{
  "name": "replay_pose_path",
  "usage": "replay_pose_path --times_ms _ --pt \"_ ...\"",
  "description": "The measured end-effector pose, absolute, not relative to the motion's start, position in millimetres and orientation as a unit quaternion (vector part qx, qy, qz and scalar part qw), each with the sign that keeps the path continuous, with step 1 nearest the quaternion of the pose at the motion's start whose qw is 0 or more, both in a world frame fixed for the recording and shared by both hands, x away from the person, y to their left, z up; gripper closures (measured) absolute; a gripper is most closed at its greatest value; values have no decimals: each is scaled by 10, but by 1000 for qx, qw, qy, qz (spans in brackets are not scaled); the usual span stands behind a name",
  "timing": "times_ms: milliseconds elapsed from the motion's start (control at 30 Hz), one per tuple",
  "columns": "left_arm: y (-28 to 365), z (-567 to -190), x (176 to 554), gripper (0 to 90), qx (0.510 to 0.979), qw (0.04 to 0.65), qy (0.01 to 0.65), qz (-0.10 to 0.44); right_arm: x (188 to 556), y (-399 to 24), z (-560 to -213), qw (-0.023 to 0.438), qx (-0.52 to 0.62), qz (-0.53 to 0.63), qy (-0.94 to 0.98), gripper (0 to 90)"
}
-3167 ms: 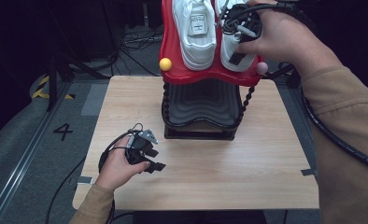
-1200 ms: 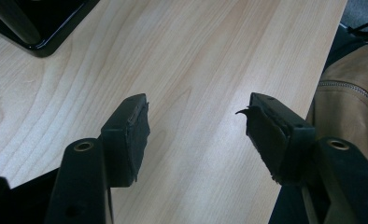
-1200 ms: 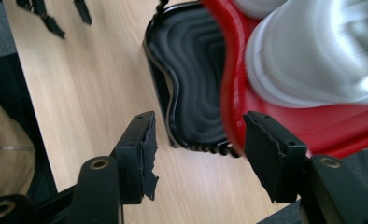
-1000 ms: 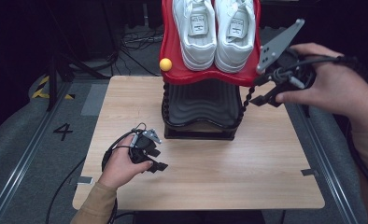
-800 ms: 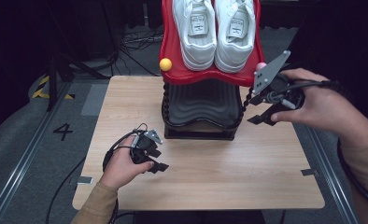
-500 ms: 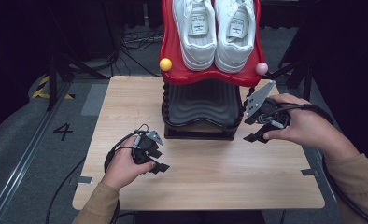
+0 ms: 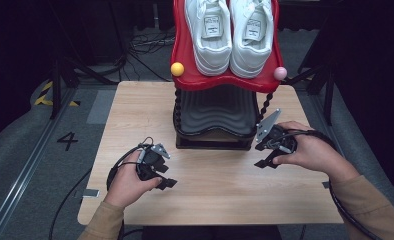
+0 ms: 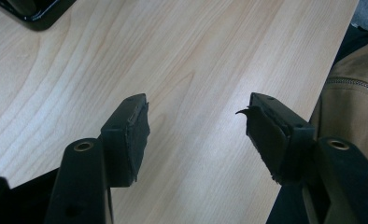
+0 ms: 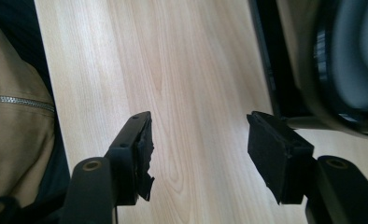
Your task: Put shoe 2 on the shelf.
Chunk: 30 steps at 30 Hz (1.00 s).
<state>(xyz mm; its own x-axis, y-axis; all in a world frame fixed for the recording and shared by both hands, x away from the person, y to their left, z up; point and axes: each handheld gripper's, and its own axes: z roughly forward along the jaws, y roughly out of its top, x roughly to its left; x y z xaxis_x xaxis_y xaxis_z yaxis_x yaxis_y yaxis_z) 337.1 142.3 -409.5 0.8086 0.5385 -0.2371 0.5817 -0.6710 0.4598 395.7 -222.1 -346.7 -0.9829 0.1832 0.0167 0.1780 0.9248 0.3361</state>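
Two white shoes [image 7: 210, 35] [image 7: 250, 32] stand side by side on the red top shelf [image 7: 185, 75] of a rack; its black lower tier [image 7: 215, 112] holds nothing. My right gripper [image 7: 261, 156] [image 9: 198, 135] hovers low over the wooden table [image 7: 225, 190] by the rack's right front corner. Its jaws have just been opening further, and only bare wood lies between them. My left gripper [image 7: 164, 176] [image 8: 196, 121] rests open over the table's front left, with nothing between its pads [image 8: 130, 135].
A yellow ball [image 7: 177, 69] and a pink ball [image 7: 280, 73] cap the shelf's front corners. The rack's black base [image 9: 285, 70] [image 8: 32, 14] sits at the back middle of the table. Cables trail from both grippers. Dark floor and stands surround the table.
The right hand has come down from beside the red shelf to just above the table by the rack. Earlier still it was at the right shoe. The left hand has stayed put.
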Motion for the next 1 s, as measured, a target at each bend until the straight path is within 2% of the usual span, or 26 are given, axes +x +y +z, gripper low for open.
replay_pose_path --times_ms 100,233,433,767,1000 --pt "1450 -4107 3355 398 911 266 311 -38 3971 -2199 -3649 -3 94 169 981 406" --pt "1499 -4100 3337 404 907 271 322 -6 4013 -2194 -3836 -17 98 175 980 402" --pt "1541 -4153 3320 401 906 263 330 -14 4038 -2211 -4047 -39 107 192 975 402" --pt "1590 -4164 3310 402 900 271 341 1 4076 -2280 -4389 -65 136 245 958 407" --pt "1572 -4183 3310 399 901 268 341 -3 4087 -2294 -4517 -54 153 238 957 407"
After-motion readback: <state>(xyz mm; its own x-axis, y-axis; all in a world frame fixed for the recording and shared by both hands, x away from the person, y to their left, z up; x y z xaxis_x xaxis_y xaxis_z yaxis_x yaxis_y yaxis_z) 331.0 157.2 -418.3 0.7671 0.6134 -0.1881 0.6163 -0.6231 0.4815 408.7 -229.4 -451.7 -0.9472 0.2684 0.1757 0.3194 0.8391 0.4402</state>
